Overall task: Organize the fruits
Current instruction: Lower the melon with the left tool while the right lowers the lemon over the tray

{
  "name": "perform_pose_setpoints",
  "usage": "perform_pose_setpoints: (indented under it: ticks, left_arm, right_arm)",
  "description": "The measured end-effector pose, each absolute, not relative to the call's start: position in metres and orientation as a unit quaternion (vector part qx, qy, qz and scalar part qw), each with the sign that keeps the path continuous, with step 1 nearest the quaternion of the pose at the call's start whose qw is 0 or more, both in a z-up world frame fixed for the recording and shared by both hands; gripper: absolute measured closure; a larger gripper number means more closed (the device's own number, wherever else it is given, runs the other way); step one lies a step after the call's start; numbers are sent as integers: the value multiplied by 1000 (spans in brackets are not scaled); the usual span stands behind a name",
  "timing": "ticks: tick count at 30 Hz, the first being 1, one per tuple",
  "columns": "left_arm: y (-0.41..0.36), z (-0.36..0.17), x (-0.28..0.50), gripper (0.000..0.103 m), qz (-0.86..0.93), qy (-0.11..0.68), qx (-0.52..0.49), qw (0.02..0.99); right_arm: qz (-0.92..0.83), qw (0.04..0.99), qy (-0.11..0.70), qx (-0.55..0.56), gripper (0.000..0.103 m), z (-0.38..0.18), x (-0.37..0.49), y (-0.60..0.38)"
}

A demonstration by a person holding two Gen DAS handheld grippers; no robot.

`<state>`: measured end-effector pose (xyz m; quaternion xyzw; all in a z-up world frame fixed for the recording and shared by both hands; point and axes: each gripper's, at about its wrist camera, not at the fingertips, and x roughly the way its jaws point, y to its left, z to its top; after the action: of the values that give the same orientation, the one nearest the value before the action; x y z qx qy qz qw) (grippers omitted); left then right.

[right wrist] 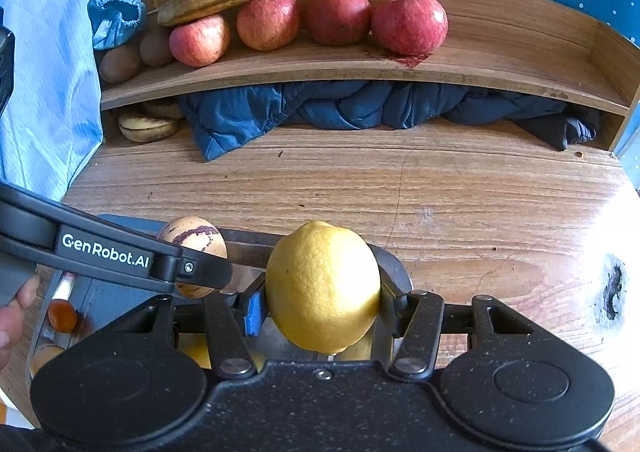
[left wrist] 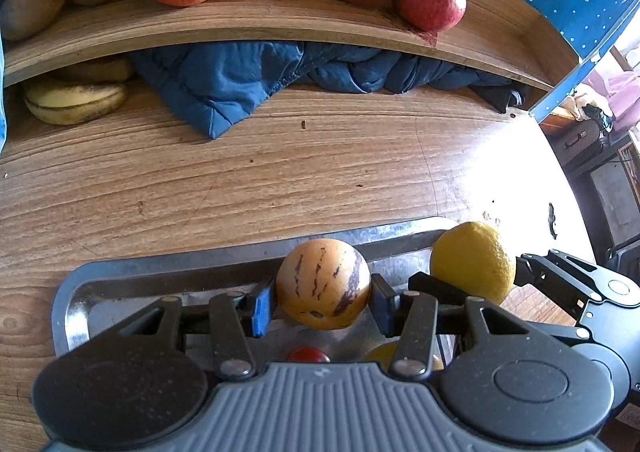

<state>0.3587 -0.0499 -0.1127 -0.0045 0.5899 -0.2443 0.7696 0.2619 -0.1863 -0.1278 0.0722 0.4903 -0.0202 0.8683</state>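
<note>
Striped melon (left wrist: 323,284) clamped between left gripper (left wrist: 322,302) fingers, lemon (right wrist: 322,286) clamped by right gripper (right wrist: 322,304). Both held above tray (left wrist: 168,272), likely lifted for shelf (right wrist: 500,52) where apples (right wrist: 409,29) are lined up.

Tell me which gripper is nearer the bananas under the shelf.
Left, judging by the views. The left gripper, shut on the striped melon, sits toward the side of the bananas; the right gripper, holding the lemon, is farther right.
</note>
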Motion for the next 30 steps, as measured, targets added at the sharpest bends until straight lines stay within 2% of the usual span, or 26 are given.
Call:
perform_pose_setpoints:
  ticks: [30]
  left_arm:
    - [-50,-116,360,50,-263,593,1,761]
  right_arm:
    - [-40,855,510,83,47,-133,260,-183]
